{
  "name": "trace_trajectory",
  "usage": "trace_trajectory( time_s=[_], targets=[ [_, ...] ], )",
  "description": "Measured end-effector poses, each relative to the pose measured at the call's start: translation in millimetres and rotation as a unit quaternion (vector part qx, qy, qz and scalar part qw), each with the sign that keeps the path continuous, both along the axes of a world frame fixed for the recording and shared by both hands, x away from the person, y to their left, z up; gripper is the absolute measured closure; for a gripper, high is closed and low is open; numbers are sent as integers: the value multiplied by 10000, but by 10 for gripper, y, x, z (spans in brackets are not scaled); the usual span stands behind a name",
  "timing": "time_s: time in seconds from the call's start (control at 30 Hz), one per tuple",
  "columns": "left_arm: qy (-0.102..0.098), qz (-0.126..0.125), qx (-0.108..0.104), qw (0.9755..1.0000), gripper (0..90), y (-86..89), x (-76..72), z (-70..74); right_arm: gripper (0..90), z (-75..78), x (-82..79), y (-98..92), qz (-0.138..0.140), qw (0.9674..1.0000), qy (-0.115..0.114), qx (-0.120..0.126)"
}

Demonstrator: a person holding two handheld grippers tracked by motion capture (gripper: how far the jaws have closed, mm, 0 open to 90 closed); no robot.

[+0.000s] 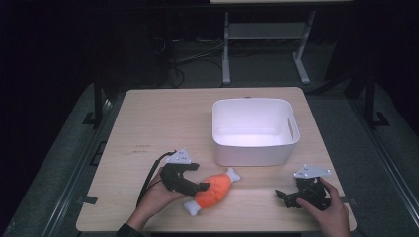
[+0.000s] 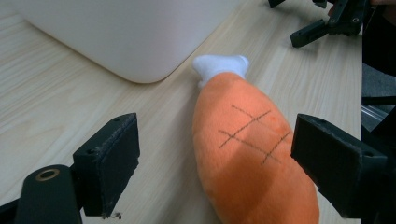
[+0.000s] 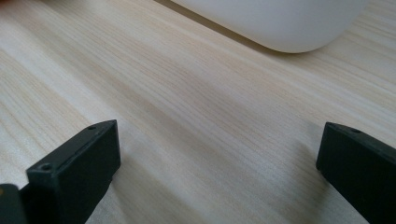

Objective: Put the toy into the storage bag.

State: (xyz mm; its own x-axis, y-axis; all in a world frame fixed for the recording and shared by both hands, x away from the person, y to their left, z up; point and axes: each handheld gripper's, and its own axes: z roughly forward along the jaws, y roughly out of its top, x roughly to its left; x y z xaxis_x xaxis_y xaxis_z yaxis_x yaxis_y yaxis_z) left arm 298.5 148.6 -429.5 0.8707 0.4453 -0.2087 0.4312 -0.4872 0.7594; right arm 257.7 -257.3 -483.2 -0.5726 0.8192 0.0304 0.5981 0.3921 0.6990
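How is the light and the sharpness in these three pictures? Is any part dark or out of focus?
High view: the room around the table is almost black, while the white bin looks bright. Left gripper view: the orange plush toy is sharp, with a soft shadow below. Right gripper view: the near fingers are slightly blurred and the wood grain is clear.

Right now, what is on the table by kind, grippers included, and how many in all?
Plush drumstick toy, orange with white ends: 1
White bin: 1
Handheld grippers, left gripper and right gripper, both open: 2
Total: 4
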Motion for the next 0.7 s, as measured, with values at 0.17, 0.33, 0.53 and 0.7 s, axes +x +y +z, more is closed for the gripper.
trace_trajectory(
  time_s=[0.17, 0.33, 0.53, 0.7],
  targets=[
    [37, -52, -37, 10000, 148, -93, 21, -25, 0, 0, 0, 0, -2, 10000, 1, 1],
    [62, -139, 4, 9999, 147, -177, 22, -61, 0, 0, 0, 0, 0, 10000, -1, 0],
    [92, -204, 76, 9997, 148, -222, 12, -94, 0, 0, 0, 0, 0, 10000, 0, 0],
    [157, -178, 99, 9997, 148, -220, 21, -140, 0, 0, 0, 0, -1, 10000, 1, 1]
  ],
)
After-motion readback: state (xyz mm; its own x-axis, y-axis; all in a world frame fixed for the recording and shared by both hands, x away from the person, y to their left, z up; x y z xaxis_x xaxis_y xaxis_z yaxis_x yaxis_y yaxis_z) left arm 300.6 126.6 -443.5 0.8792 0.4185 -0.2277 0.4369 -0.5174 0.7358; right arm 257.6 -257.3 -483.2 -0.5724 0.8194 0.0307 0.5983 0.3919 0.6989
